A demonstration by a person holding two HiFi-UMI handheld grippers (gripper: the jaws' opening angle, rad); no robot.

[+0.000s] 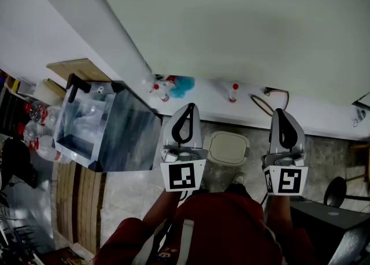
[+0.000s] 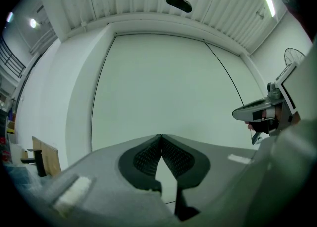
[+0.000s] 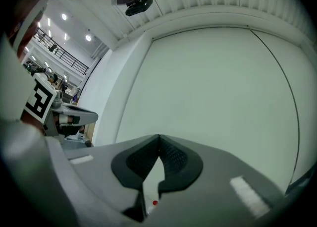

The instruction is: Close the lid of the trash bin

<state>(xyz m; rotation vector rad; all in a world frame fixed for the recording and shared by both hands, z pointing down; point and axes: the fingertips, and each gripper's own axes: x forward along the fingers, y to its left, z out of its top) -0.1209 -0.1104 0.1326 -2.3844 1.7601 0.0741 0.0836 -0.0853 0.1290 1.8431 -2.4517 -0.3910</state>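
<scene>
The trash bin (image 1: 228, 147) is a small cream bin on the tiled floor, seen from above between my two grippers; its lid lies flat on top. My left gripper (image 1: 189, 109) is held out level to the left of the bin, shut, with nothing between its fingertips. My right gripper (image 1: 280, 112) is to the right of the bin, also shut and empty. In the left gripper view the left gripper (image 2: 161, 137) faces a bare white wall, with the right gripper (image 2: 262, 109) at the side. The right gripper view shows the right gripper (image 3: 159, 137) shut before the same wall.
A large grey open-topped box (image 1: 130, 136) stands at the left, with a wooden board (image 1: 78, 68) behind it. Small red-capped bottles (image 1: 233, 92), a blue object (image 1: 184, 86) and a cable (image 1: 272, 99) lie along the wall's foot. A dark round stool (image 1: 335, 191) is at the right.
</scene>
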